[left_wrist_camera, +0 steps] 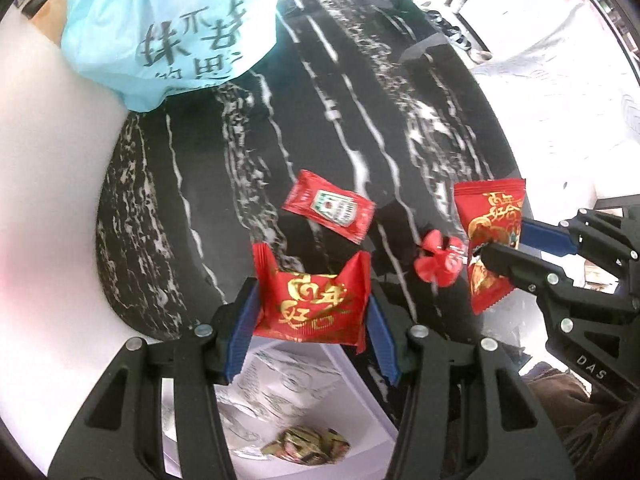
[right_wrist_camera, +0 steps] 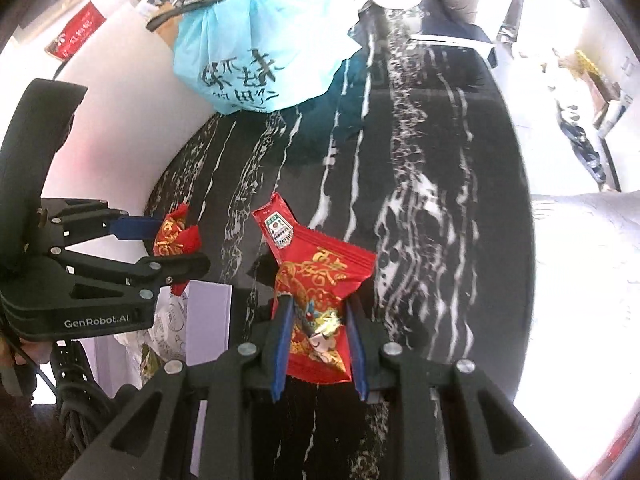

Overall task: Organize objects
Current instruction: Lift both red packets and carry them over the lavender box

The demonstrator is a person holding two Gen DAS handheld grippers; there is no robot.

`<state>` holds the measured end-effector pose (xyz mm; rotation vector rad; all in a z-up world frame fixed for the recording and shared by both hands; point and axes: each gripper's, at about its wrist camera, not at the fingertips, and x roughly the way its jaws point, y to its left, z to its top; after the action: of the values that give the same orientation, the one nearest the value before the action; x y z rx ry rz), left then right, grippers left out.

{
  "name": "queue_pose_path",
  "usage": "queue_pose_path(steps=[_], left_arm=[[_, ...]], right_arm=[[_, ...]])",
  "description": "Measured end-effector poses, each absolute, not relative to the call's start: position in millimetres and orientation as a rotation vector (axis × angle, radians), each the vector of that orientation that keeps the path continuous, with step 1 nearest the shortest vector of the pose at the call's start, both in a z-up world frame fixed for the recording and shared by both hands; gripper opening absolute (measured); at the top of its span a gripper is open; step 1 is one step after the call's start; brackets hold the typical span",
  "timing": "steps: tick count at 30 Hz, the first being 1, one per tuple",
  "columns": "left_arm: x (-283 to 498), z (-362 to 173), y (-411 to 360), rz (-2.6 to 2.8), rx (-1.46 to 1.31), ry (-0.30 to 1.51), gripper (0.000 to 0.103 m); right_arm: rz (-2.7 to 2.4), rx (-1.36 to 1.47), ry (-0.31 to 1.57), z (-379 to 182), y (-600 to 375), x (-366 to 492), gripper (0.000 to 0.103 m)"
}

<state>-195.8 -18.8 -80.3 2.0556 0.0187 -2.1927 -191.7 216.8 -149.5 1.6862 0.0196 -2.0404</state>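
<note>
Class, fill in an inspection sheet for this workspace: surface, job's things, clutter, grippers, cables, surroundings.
Surface: black marble table with white veins.
Job's things: two red snack packets, one per gripper; ketchup sachet and red candy lying on the table.
Clutter: blue bag at the far end.
Grippers: left gripper shut on left packet; right gripper shut on right packet.
Cables: black cable by the bag.
Surroundings: white tray below the table edge.

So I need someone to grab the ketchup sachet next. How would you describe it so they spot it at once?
Look at the black marble tabletop, in front of the light blue bag. The ketchup sachet lies flat there, held by neither gripper. Unlike the red snack packets with gold lettering, it is smaller and has a white and green label.
</note>
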Motion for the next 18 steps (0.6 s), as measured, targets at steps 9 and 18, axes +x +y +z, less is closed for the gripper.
queue_pose_path(steps=[9,18], left_arm=[[-166,-91,37,-2.270,2.058,-0.056,0.050],[-132,-85,69,-2.325,2.071,-0.096,0.050]], right_arm=[[-2.124,1.677,-0.033,-131,244,-162,0.026],[-2.191,1.662,-0.063,-116,262,-122,0.026]])
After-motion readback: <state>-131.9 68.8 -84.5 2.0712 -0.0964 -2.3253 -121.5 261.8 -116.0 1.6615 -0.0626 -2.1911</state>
